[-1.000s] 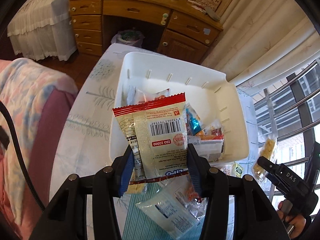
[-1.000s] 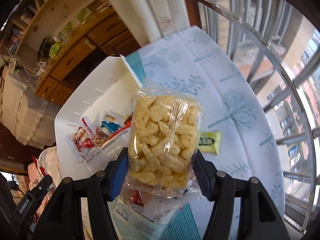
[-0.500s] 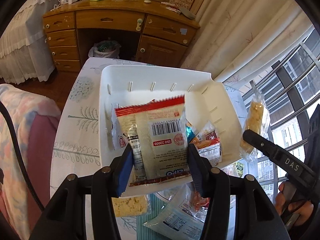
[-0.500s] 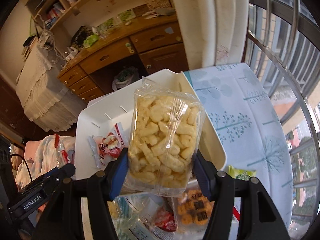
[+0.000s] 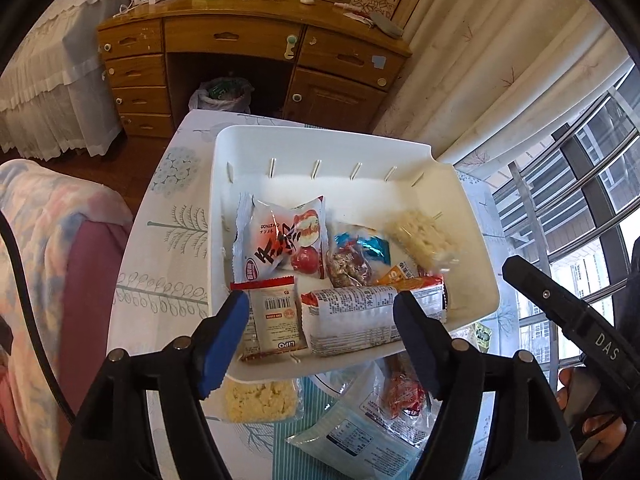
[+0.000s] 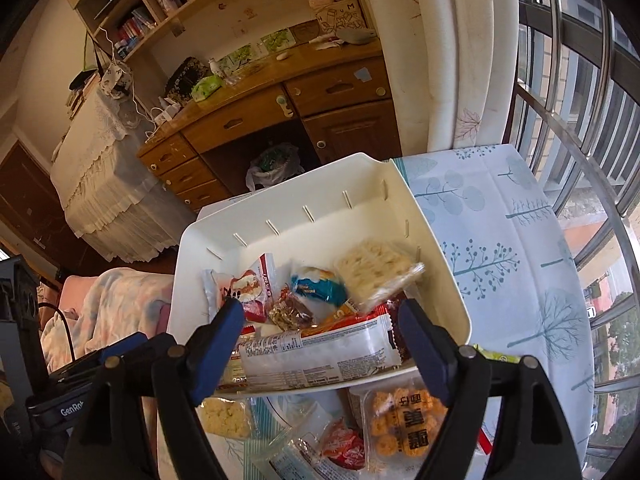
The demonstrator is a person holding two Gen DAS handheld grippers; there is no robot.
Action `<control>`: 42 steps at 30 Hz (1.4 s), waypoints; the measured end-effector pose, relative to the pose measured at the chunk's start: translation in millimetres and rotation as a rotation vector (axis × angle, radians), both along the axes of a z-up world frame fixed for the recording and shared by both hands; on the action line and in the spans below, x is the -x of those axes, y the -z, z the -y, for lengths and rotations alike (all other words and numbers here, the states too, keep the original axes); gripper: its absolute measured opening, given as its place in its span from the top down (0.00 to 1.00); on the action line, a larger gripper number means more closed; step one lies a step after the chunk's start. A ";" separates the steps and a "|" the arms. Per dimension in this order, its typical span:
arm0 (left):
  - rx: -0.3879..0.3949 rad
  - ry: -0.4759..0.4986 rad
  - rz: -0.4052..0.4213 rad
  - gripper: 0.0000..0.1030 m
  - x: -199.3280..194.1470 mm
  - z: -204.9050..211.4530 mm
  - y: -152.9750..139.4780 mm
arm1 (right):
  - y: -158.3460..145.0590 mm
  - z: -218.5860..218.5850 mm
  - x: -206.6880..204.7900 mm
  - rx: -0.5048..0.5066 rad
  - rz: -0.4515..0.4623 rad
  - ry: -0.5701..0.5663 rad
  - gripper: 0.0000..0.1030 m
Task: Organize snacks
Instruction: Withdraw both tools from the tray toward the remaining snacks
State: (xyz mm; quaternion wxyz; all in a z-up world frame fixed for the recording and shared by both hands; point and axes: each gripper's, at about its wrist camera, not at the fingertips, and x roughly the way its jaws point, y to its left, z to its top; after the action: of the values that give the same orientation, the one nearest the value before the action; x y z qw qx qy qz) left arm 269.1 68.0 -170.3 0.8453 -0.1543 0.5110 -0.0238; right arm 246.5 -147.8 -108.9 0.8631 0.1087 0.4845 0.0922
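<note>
Snacks [image 5: 352, 428] left on the desk [image 6: 500, 216] lie just below both spread, empty tongs, left [image 5: 320, 332] and right [image 6: 320, 336], near the bin [image 5: 320, 148] holding the rest

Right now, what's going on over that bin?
A person with a gripper in each hand is sorting snack packs into the white bin. Both the left gripper and right gripper hang open and empty above its near edge. A red-trimmed cracker pack and a clear bag of puffed snacks lie inside with other packs. More snacks, including an orange ring-snack bag, wait on the table.
</note>
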 end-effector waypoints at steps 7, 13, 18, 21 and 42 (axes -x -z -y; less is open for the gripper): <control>-0.017 -0.020 0.009 0.27 22.1 13.7 -14.6 | -12.1 16.4 19.6 -0.018 0.017 0.006 0.22; -0.079 -0.080 -0.002 0.27 51.6 25.6 -21.9 | -18.4 31.6 36.9 -0.031 0.024 -0.010 0.22; -0.085 -0.130 -0.016 0.27 78.1 31.4 -22.1 | -16.0 40.3 47.7 -0.039 -0.006 -0.030 0.22; -0.084 -0.159 -0.027 0.27 93.6 35.6 -19.4 | -13.0 48.0 53.7 -0.066 -0.028 -0.031 0.22; -0.144 -0.286 -0.059 0.27 171.3 39.1 -17.2 | 9.6 41.3 84.2 -0.105 -0.126 -0.143 0.22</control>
State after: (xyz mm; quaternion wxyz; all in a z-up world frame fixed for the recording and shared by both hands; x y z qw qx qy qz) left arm 97.8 28.9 -153.0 0.8336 -0.1650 0.5087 0.1379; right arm 162.3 -189.1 -118.5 0.8153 0.1243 0.5389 0.1715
